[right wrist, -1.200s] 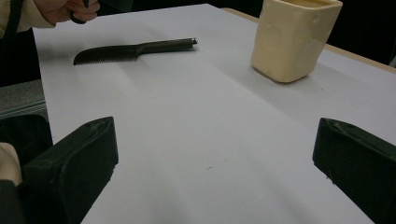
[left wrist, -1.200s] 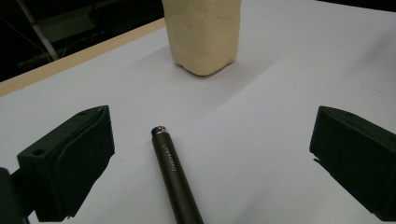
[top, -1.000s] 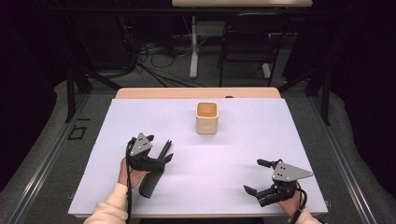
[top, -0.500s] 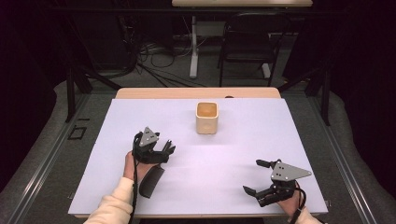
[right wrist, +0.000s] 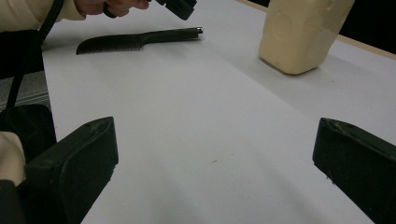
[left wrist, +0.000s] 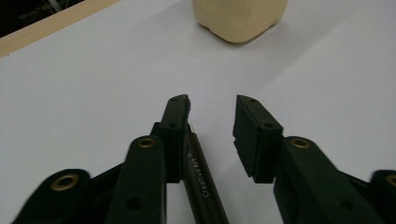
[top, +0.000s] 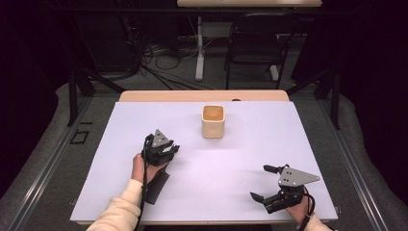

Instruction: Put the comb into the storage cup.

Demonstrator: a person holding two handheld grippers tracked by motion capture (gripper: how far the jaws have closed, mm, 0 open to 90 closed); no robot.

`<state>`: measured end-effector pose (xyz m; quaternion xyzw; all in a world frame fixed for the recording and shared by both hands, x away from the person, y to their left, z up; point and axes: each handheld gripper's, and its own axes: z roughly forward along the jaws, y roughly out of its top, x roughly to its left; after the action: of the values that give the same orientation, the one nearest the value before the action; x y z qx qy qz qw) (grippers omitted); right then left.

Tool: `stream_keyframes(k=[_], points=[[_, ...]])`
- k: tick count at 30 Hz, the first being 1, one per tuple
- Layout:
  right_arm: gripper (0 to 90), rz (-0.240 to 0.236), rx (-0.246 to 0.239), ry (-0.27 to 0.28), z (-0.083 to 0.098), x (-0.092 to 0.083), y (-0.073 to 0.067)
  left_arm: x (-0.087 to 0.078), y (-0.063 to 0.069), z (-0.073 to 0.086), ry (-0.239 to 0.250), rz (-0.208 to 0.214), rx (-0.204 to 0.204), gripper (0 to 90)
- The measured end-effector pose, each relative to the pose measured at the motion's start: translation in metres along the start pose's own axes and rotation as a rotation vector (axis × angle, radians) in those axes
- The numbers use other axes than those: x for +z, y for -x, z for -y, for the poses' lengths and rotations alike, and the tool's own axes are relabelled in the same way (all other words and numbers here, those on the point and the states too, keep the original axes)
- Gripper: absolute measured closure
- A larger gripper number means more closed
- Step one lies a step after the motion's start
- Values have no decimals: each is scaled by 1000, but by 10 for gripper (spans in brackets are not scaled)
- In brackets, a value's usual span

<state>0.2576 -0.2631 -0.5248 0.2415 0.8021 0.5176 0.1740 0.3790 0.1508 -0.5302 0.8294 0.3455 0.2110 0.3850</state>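
The comb [right wrist: 140, 39] lies flat on the counter [top: 240, 192], teeth toward the near edge and handle toward the cup [top: 213, 120], which stands well apart from it further up the sheet. In the left gripper view its handle [left wrist: 201, 179] runs up between the jaws of the left hand-held gripper [left wrist: 212, 105], hard against the inner face of one pad [left wrist: 175, 116], while the other pad [left wrist: 254, 121] stands clear of it with bare counter between. The jaws have just been closing around the handle, but they are not yet pressing it from both sides, so this hand-held gripper counts as open.

The risk lies in that lopsided fit. As I judge it, if the jaws finish closing from here, the free pad will shove the handle sideways before it bites, and the comb may swivel on the smooth sheet or be caught only at its very tip. A thin, round handle pinched so near the end could then droop or slip out when lifted. Closing too low might also scrape the pads on the counter.

The right hand-held gripper [top: 269, 185] rests near the front right corner, jaws wide apart and empty, too far off to steady anything.
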Motion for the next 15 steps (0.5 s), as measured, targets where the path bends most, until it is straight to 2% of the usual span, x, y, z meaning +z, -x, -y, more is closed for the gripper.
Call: stream_keyframes(k=[6,8,11,15], points=[[1,-5,-6,-10,-1,1,0,8,0,0,-20,23,9,894],[1,-6,-3,-9,-1,2,0,10,0,0,-22,24,7,899],[1,-7,-4,-9,0,1,0,14,0,-2,-59,3,23,899],[2,-6,-5,-13,0,2,0,19,2,-2,-81,-2,39,900]])
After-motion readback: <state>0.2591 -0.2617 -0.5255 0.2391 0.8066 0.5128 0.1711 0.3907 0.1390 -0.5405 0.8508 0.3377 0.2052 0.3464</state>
